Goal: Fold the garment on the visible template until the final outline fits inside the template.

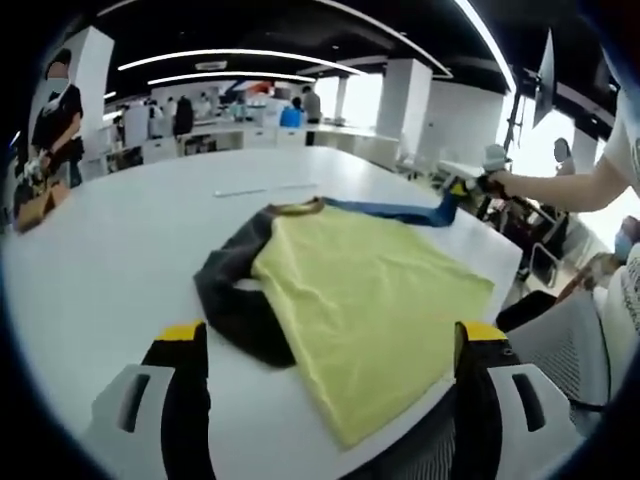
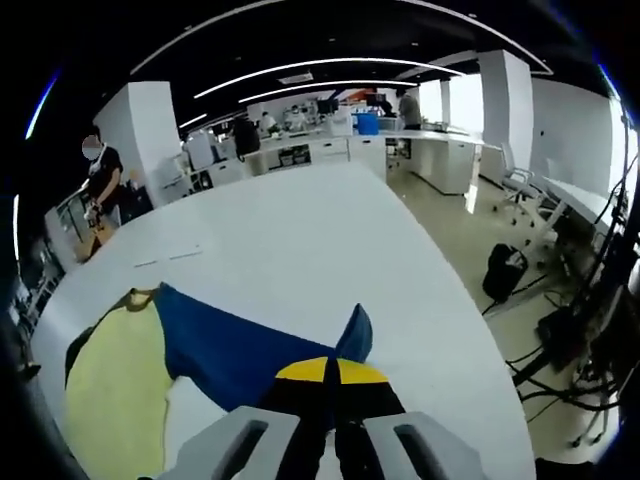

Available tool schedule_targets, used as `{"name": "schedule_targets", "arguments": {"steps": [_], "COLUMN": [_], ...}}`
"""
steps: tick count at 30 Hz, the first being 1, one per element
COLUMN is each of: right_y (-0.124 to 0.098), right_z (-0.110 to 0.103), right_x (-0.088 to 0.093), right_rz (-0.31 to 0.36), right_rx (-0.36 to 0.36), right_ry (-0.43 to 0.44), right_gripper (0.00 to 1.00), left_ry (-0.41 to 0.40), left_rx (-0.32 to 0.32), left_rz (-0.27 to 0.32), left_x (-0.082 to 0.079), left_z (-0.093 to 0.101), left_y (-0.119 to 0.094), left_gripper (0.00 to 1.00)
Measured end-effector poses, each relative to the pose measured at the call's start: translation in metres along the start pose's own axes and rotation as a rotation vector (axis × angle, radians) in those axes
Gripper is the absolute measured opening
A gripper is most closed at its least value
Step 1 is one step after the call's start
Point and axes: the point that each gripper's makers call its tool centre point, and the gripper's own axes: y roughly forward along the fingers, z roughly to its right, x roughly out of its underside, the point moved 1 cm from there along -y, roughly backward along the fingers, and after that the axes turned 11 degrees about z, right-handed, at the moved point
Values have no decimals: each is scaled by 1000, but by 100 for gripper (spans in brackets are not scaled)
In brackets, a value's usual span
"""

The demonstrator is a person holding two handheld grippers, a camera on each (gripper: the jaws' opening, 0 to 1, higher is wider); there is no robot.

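Note:
A garment lies flat on the white table (image 1: 120,250). It has a yellow body (image 1: 370,290), a dark grey sleeve (image 1: 225,290) and a blue sleeve (image 1: 385,210). My left gripper (image 1: 333,335) is open, its jaws wide apart over the garment's near edge with nothing held. My right gripper (image 1: 455,192) is at the far right of the table, shut on the end of the blue sleeve and pulling it out straight. In the right gripper view the jaws (image 2: 330,372) are closed on the blue sleeve (image 2: 230,350), with the yellow body (image 2: 115,390) to the left.
A thin white strip (image 1: 265,188) lies on the table beyond the garment. A person in black (image 1: 55,120) stands at the far left. A grey chair (image 1: 565,345) sits by the table's right edge. A black bag (image 2: 503,270) and cables (image 2: 560,340) are on the floor.

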Motion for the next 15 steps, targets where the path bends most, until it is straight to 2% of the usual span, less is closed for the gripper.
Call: {"name": "schedule_targets", "arguments": {"steps": [4, 7, 15], "right_y": [5, 9, 8], "right_z": [-10, -14, -43], "right_x": [-4, -7, -13], "right_rz": [2, 7, 15], "right_rx": [-23, -24, -51], "right_ry": [-7, -23, -31], "right_gripper": [0, 0, 0], "left_ry": [-15, 43, 34], "left_rx": [7, 18, 21], "left_rz": [15, 11, 11], "left_x": [-4, -5, -4], "left_z": [0, 1, 1], "left_y": [-1, -1, 1], "left_gripper": [99, 99, 99]}}
